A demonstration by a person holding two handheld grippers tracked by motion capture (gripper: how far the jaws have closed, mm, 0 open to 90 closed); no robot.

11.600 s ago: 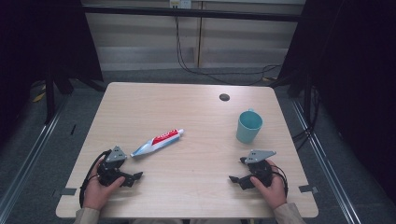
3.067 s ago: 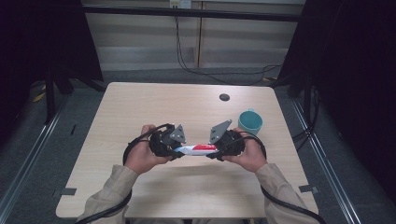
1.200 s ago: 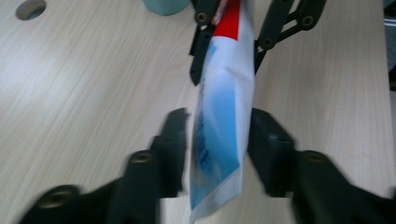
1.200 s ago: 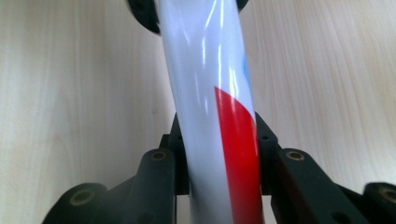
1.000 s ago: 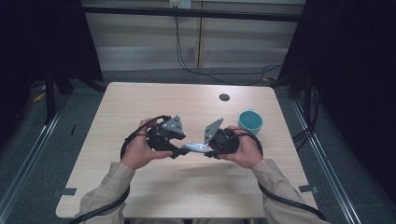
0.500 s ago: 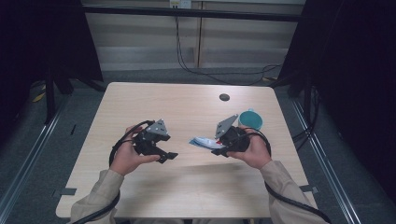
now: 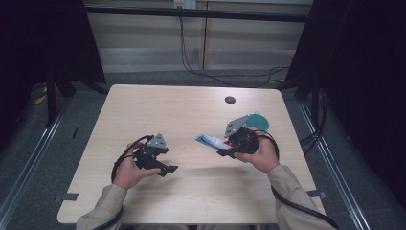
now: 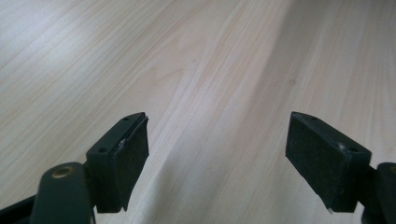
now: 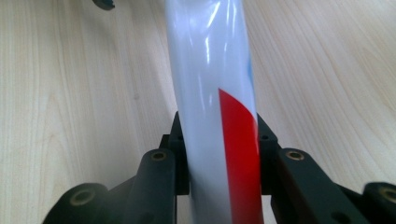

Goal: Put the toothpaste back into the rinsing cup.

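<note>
Handoff done: toothpaste tube (image 7: 210, 141) sat in the right gripper (image 7: 225, 152) alone.

Left gripper (image 7: 168, 169) had just been opening its jaws; compared with 1 second earlier, when both grippers met at the tube, it had let go and dropped away toward the surface (image 7: 191, 110), nothing between its pads. Right jaws stayed clenched on the tube, held above the surface just left of the teal cup (image 7: 261, 120). My read: cup is the likely next stop. High view gave the layout, cup and the dark spot (image 7: 230, 99); right gripper view added the grip itself, tube (image 9: 212, 93) pinched with its red stripe showing; left gripper view (image 8: 217, 154) confirmed bare wood between released jaws.
</note>
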